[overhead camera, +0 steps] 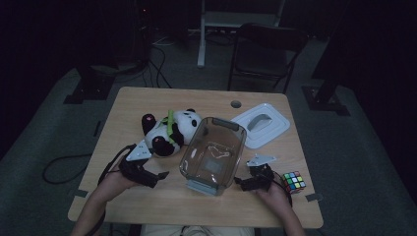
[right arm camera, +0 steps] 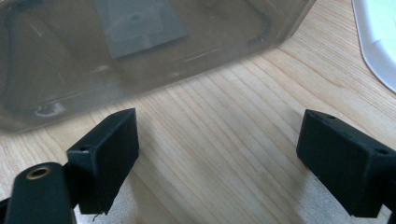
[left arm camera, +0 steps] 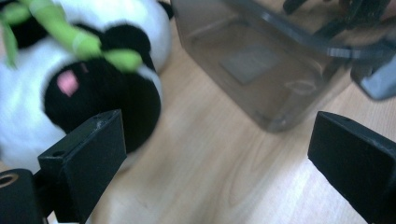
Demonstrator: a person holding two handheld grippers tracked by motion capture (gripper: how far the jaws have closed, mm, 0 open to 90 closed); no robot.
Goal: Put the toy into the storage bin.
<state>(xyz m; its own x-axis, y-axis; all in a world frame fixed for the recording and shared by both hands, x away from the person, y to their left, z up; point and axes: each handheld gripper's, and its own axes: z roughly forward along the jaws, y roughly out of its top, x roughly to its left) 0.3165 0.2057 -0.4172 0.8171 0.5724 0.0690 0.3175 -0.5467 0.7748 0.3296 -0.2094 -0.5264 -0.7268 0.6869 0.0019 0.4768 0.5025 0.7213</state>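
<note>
A clear plastic container [overhead camera: 212,152] sat open near the middle of the counter [overhead camera: 147,199], between the two grippers. The left gripper [overhead camera: 160,177] hovered just left of its near corner, jaws spread wide and holding nothing, with a stuffed panda [overhead camera: 169,129] just beyond it, touching the container's left wall. The right gripper [overhead camera: 239,183] waited just right of the container's near end, jaws likewise wide and empty. A white lid [overhead camera: 261,124] lay to the far right and a puzzle cube [overhead camera: 294,181] near the right edge. Bare wood stayed open along the near edge.
</note>
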